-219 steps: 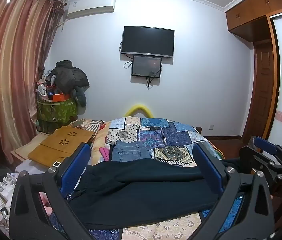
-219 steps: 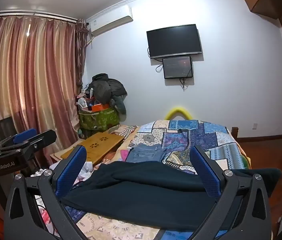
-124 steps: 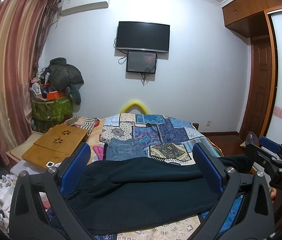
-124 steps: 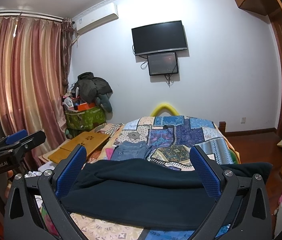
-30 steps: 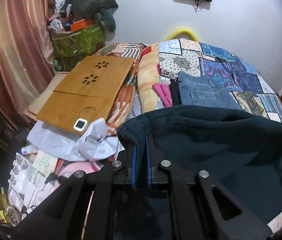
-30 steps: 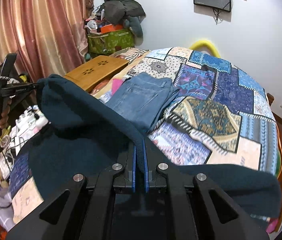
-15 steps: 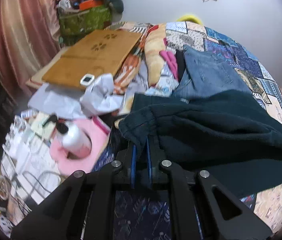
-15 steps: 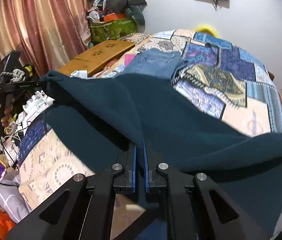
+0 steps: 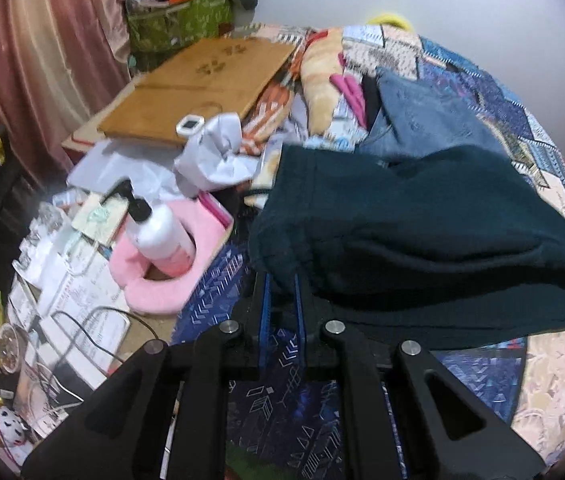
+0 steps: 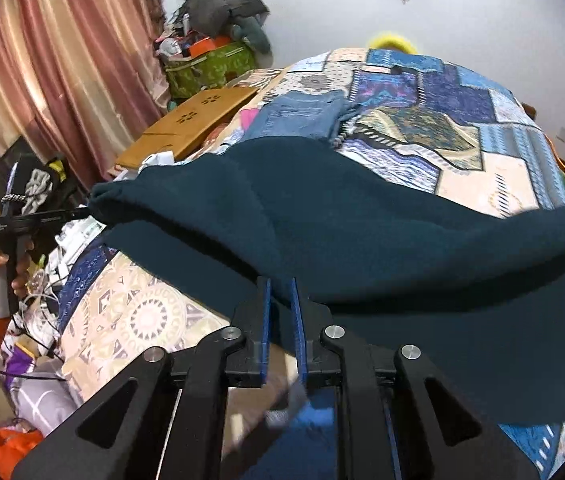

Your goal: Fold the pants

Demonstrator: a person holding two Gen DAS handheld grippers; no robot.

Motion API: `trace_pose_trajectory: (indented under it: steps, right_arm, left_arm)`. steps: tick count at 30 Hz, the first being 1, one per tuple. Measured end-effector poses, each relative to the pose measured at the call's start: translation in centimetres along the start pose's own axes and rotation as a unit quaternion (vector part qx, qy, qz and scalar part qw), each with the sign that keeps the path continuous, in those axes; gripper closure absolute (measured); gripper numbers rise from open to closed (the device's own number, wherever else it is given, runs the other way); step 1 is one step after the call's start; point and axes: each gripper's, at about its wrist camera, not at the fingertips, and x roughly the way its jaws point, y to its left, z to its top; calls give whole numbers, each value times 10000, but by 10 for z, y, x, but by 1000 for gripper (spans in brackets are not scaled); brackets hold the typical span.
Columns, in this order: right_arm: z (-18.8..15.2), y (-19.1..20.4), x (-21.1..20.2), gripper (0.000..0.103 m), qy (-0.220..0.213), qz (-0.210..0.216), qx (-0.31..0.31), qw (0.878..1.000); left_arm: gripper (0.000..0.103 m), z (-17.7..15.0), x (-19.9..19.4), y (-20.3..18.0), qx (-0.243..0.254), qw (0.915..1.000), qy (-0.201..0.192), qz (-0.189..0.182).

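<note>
Patchwork bedding (image 10: 494,168) covers the bed, with clutter on the floor along its left side. Nearest the lens, the left gripper (image 9: 281,280) has its blue pads close together, the waistband corner of the dark teal pants (image 9: 422,224) still between them. The right gripper (image 10: 280,286) has just been opening: its pads stand slightly apart and the pants' edge lies in the gap, seemingly no longer pinched. Compared with a second ago, the lifted top layer has come forward and down over the lower half, so the garment now lies doubled across the quilt. That suggests the first fold is made and the release has begun. Beyond, folded jeans (image 10: 302,114) rest just behind the pants. The pants' far right end runs out of view, so how well the edges line up cannot be told, and motion blur smears the left view.
</note>
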Motion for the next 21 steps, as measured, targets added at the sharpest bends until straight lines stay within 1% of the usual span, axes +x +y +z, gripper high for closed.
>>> trace_pose_trajectory:
  steps: [2, 4, 5, 6, 7, 8, 9, 10, 11, 12, 13, 14, 17, 21]
  right_arm:
    - [2, -12, -13, 84, -113, -127, 153, 9997]
    - [5, -29, -27, 71, -253, -289, 342, 9987]
    - [7, -40, -35, 67, -345, -389, 442, 9977]
    - [9, -50, -43, 59, -438, -494, 543, 9963]
    - [12, -64, -53, 52, -542, -643, 669, 9942]
    - [15, -79, -60, 48, -626, -812, 800, 9915]
    - [17, -87, -66, 41, -677, -929, 886, 9894]
    - [20, -102, -74, 36, -743, -1105, 1036, 9857]
    - [23, -116, -79, 33, -787, -1225, 1151, 9826]
    - [26, -126, -84, 30, -821, -1313, 1236, 9802]
    - [29, -139, -88, 27, -857, -1422, 1333, 9771]
    - [34, -149, -91, 27, -875, -1521, 1415, 9743]
    - [42, -186, -93, 26, -841, -1733, 1673, 9669]
    - [55, -231, -82, 26, -713, -1817, 2059, 9589]
  left_arm:
    - [92, 6, -11, -4, 69, 9999, -131, 33]
    - [84, 15, -20, -11, 136, 9996, -253, 29]
    - [72, 21, -25, -17, 181, 9993, -325, 34]
    - [56, 26, -28, -22, 216, 9989, -403, 44]
    - [48, 30, -31, -26, 242, 9985, -487, 49]
    - [37, 35, -34, -31, 266, 9978, -611, 38]
    - [32, 38, -36, -36, 280, 9972, -688, 18]
    - [30, 44, -37, -44, 312, 9968, -731, -21]
    - [26, 50, -36, -51, 348, 9967, -723, -89]
    - [18, 54, -35, -56, 366, 9968, -700, -150]
    - [13, 61, -33, -64, 379, 9968, -667, -228]
    - [8, 67, -31, -72, 379, 9966, -663, -312]
    - [7, 87, -23, -94, 409, 9960, -644, -469]
    - [6, 110, -4, -123, 491, 9958, -497, -594]
